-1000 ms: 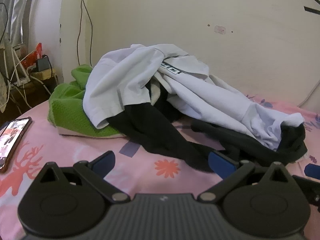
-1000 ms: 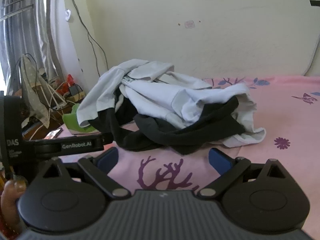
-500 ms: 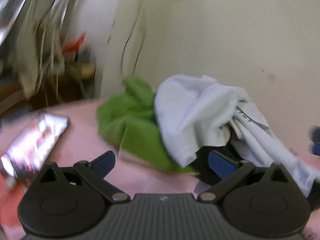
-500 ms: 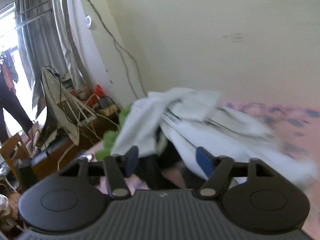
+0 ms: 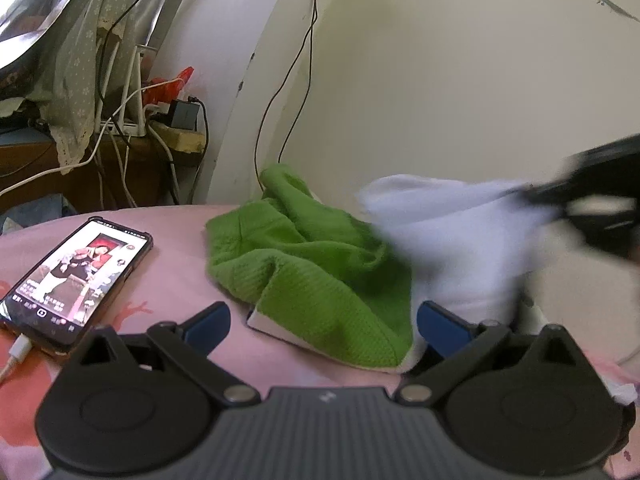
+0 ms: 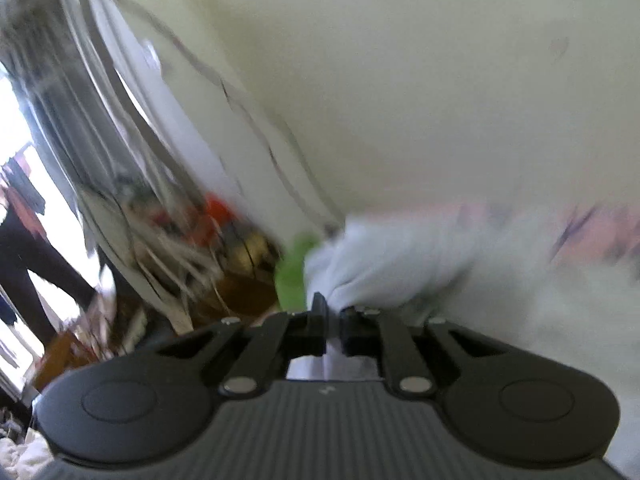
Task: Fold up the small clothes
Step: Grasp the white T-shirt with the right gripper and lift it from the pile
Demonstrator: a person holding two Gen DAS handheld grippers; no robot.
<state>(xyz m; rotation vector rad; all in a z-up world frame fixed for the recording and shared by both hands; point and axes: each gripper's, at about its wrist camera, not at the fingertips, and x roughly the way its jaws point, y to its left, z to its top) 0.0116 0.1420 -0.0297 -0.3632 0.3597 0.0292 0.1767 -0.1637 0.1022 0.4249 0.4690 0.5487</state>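
Note:
A green knitted garment lies crumpled on the pink bedsheet, just ahead of my left gripper, which stands open with nothing between its fingers. Beside it on the right, a white garment is stretched upward and blurred. My right gripper shows there as a dark blur at the cloth's top corner. In the right wrist view my right gripper is closing its jaws tight on a bunch of the white garment, with the green garment behind it.
A phone with a lit screen and a charging cable lies on the sheet at the left. Behind it a low wooden shelf holds a charger and tangled cables. A cream wall stands close behind the clothes.
My right gripper went from wide open to shut on the white garment and rose, pulling it up. My left gripper swung left toward the green garment and the phone, staying open.

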